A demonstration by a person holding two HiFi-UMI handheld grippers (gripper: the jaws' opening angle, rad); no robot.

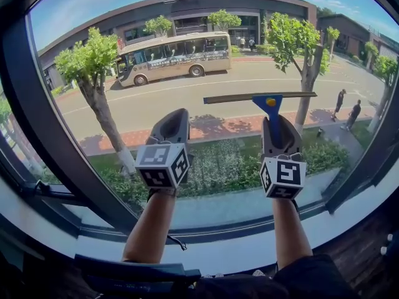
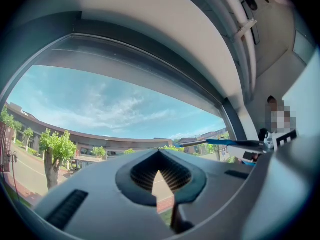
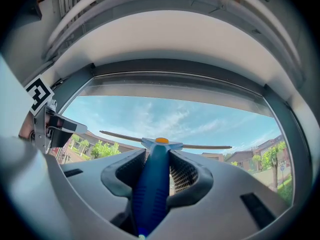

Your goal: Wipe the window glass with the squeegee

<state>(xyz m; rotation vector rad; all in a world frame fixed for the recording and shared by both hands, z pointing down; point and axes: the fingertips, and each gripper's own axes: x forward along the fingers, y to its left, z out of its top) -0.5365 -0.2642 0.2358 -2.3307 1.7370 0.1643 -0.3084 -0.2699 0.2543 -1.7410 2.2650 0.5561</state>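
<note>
Blue squeegee: standing upright before the window glass, blade lying level across its upper right part, handle pointing down toward the sill edge.
Right gripper: clamping both jaws on the squeegee's handle.
Left gripper: gripping nothing, jaws pressed together, hovering beside the right gripper, near the glass's middle.
Outside: showing a bus on the street.

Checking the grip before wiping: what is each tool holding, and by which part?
The right tool grips the squeegee by its blue handle. The left tool is shut on nothing.
</note>
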